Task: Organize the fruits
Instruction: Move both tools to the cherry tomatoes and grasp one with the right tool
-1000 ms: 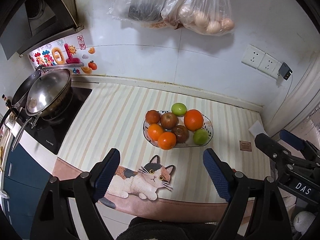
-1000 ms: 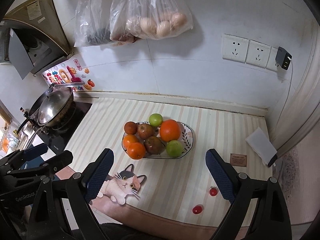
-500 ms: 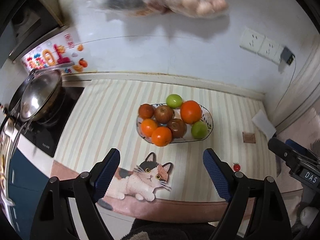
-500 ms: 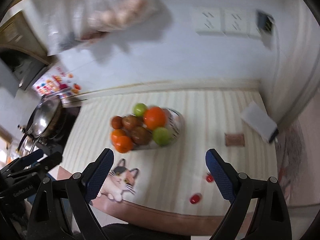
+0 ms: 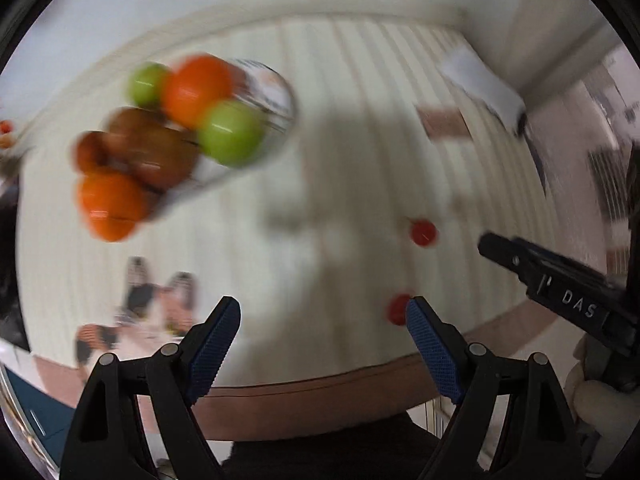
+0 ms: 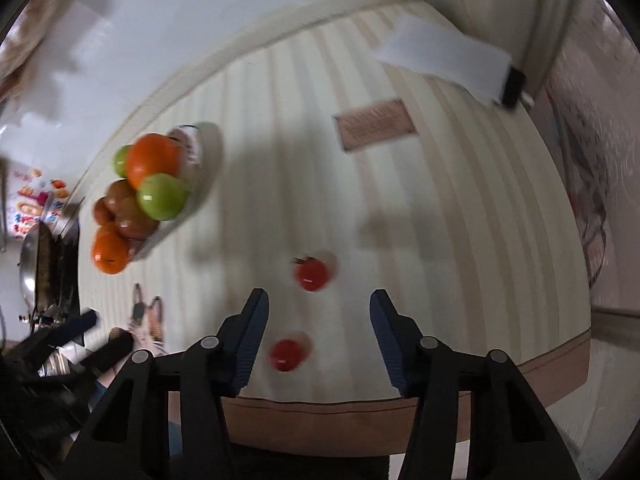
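A patterned fruit bowl (image 6: 200,148) holds oranges, green apples and brown fruits; in the left wrist view the bowl (image 5: 276,92) is blurred at upper left. Two small red tomatoes lie loose on the striped counter: one (image 6: 311,275) ahead of my right gripper (image 6: 318,322), one (image 6: 286,354) low between its fingers. The same tomatoes show in the left wrist view, the far one (image 5: 423,233) and the near one (image 5: 398,309) by the right fingertip of my left gripper (image 5: 322,330). Both grippers are open and empty.
A white folded paper (image 6: 444,56) and a brown card (image 6: 376,124) lie at the counter's far right. A cat picture (image 5: 156,304) marks the mat near the front edge (image 6: 360,412). A wok (image 6: 30,276) sits at the far left.
Both grippers have swung down and to the right toward the counter's front right. The tomatoes now sit close to the fingers, and the bowl has shifted to upper left. The right gripper's opening is narrower.
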Demonstrator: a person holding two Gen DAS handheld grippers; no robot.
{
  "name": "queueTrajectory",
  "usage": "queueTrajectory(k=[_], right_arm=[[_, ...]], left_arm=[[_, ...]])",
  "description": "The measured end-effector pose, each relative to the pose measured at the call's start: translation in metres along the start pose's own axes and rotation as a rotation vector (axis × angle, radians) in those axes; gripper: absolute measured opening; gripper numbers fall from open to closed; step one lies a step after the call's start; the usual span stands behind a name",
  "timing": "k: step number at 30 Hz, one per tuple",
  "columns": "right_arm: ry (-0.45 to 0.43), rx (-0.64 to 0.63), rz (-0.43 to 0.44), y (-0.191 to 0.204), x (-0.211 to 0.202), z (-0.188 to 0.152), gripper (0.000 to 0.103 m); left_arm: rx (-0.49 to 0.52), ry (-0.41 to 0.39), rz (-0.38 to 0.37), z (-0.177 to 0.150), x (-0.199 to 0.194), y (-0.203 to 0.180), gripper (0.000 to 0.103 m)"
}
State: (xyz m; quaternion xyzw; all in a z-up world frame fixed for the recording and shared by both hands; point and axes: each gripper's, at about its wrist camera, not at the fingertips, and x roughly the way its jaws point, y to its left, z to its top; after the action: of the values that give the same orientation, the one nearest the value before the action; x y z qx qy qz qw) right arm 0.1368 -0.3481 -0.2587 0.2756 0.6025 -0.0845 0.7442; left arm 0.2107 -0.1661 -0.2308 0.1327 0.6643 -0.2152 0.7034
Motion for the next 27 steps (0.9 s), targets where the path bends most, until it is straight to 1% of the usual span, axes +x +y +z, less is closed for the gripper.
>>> queueTrajectory(k=[1,4,7,10,12,13,14,16,18,19,20,22,27], right_arm=[[0.003,0.01,-0.004,-0.007,0.003,0.0,0.054],[0.011,0.042,-0.017,-0.026,0.007,-0.001,0.054],[0.017,0.059,-0.028,-0.037,0.007,0.0,0.054],[0.026,0.073,-0.036,-0.048,0.008,-0.001,0.054],[0.031,0.075,-0.04,-0.05,0.01,0.0,0.054],[0.033,0.077,-0.039,-0.05,0.011,0.001,0.054],[0.035,0.076,-0.039,-0.051,0.012,0.002,0.054],[0.039,0.073,-0.036,-0.05,0.014,0.006,0.054],[0.043,0.063,-0.03,-0.047,0.016,0.009,0.054],[0.044,0.051,-0.031,-0.043,0.017,0.011,0.054],[0.045,0.043,-0.029,-0.04,0.018,0.013,0.054],[0.049,0.027,-0.019,-0.033,0.02,0.016,0.054],[0.071,-0.015,0.014,-0.014,0.03,0.02,0.054]], left_arm=[[0.029,0.025,-0.017,0.0,0.012,-0.012,0.084],[0.087,0.069,-0.02,0.002,0.036,-0.036,0.082],[0.11,0.114,-0.029,0.002,0.057,-0.047,0.081],[0.112,0.145,-0.037,0.001,0.074,-0.054,0.077],[0.118,0.156,-0.032,0.002,0.08,-0.057,0.06],[0.124,0.164,-0.03,0.001,0.084,-0.059,0.058],[0.128,0.169,-0.026,0.001,0.086,-0.06,0.053],[0.129,0.169,-0.04,0.001,0.089,-0.062,0.049],[0.134,0.158,-0.051,0.001,0.089,-0.066,0.035],[0.145,0.158,-0.051,0.001,0.088,-0.069,0.032],[0.151,0.151,-0.046,0.002,0.086,-0.07,0.027],[0.151,0.125,-0.031,0.005,0.08,-0.068,0.025],[0.049,0.094,-0.013,0.018,0.073,-0.033,0.025]])
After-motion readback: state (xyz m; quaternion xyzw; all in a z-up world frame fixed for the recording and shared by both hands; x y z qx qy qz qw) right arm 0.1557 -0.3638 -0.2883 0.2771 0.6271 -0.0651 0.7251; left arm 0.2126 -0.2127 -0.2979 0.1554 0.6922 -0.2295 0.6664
